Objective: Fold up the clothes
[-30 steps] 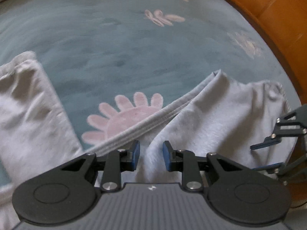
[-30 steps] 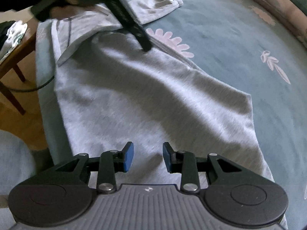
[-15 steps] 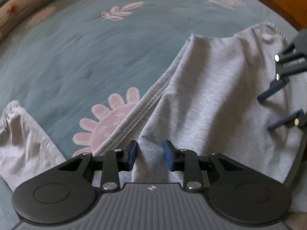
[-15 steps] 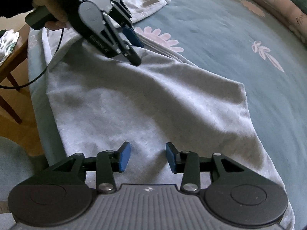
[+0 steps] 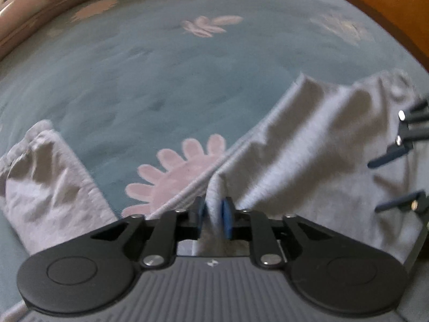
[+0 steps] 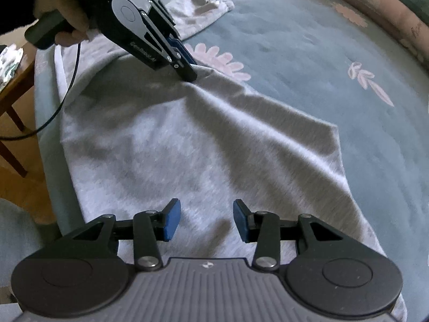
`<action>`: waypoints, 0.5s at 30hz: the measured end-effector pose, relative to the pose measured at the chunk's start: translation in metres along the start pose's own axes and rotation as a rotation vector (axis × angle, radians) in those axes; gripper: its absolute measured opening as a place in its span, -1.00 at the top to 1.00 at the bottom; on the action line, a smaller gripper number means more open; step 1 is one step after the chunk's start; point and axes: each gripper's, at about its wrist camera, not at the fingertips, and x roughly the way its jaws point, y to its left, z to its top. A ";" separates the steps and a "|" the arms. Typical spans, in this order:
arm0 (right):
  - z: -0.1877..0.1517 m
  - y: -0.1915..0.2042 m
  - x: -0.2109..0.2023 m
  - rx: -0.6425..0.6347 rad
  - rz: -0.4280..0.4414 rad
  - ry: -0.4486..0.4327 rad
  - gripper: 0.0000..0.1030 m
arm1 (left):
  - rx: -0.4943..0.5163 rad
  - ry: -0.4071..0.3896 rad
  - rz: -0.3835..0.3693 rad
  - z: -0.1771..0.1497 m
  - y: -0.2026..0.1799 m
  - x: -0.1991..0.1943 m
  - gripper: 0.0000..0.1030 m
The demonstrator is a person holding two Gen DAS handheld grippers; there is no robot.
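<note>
Pinching a raised ridge of the grey garment [image 5: 308, 145], the left gripper [image 5: 213, 216] has cloth between its blue pads while its jaws are opening, so the hold looks light; the right gripper [image 6: 206, 221] hangs over the near part of the same garment [image 6: 187, 161], jaws parted and opening, nothing between them. Item: grey knit garment, spread on a blue-green flowered bed cover [image 6: 308, 61], near-left portion reaching the cover's edge. Handling advice: close the left pads firmly on the ridge before lifting, take a second hold on the near cloth with the right, and carry both together so the fold line stays straight. Orientation: in the right wrist view the long axis seems to run from near to far-left, a cuffed end [image 6: 203, 8] lying far beyond the left gripper; a ribbed edge [image 5: 185, 198] lies just left of the pinch.
</note>
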 end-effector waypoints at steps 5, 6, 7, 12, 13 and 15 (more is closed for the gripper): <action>0.007 -0.019 -0.002 0.062 -0.062 -0.052 -0.01 | -0.020 -0.127 -0.051 0.010 -0.009 -0.020 0.42; 0.010 -0.024 0.001 0.079 -0.074 -0.061 -0.02 | -0.007 -0.142 -0.094 0.010 -0.015 -0.020 0.37; 0.013 -0.028 0.004 0.094 -0.088 -0.070 -0.03 | 0.007 -0.146 -0.133 0.010 -0.020 -0.017 0.31; 0.011 -0.050 0.026 0.184 -0.069 -0.035 -0.14 | -0.049 0.024 -0.173 0.000 -0.026 0.023 0.27; 0.007 -0.050 0.025 0.199 -0.055 -0.035 -0.24 | -0.076 0.034 -0.177 -0.007 -0.022 0.027 0.24; 0.000 -0.047 0.018 0.201 -0.042 -0.019 -0.32 | -0.120 0.030 -0.189 -0.013 -0.015 0.023 0.25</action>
